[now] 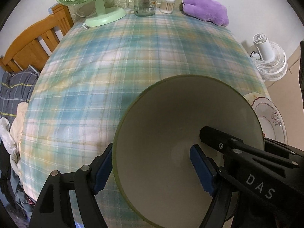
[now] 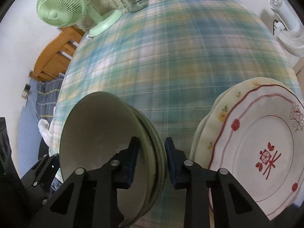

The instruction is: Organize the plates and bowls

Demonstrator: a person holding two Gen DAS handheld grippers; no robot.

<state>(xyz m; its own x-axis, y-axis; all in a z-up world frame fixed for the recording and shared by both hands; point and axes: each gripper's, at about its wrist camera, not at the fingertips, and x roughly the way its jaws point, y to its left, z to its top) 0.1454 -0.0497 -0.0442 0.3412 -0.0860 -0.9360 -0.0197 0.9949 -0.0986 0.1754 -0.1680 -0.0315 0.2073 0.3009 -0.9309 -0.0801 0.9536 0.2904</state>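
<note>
A stack of green bowls with cream insides (image 1: 171, 133) sits at the near edge of the checked tablecloth; it also shows in the right wrist view (image 2: 98, 133). My left gripper (image 1: 152, 171) straddles the bowls' left wall, one pad inside, one outside, with a clear gap. My right gripper (image 2: 151, 159) straddles the right rims, one pad inside, one outside, and does not visibly clamp. The right gripper's arm (image 1: 247, 161) reaches into the bowl in the left wrist view. A stack of patterned plates (image 2: 256, 152) lies to the right, also seen in the left wrist view (image 1: 269, 117).
At the table's far edge stand a green desk fan (image 1: 91, 1), a glass jar (image 1: 144, 0), a cotton swab tub (image 1: 167, 4) and a purple plush (image 1: 205, 9). A wooden bed frame (image 1: 32, 43) is at left, a white fan (image 1: 269, 58) at right.
</note>
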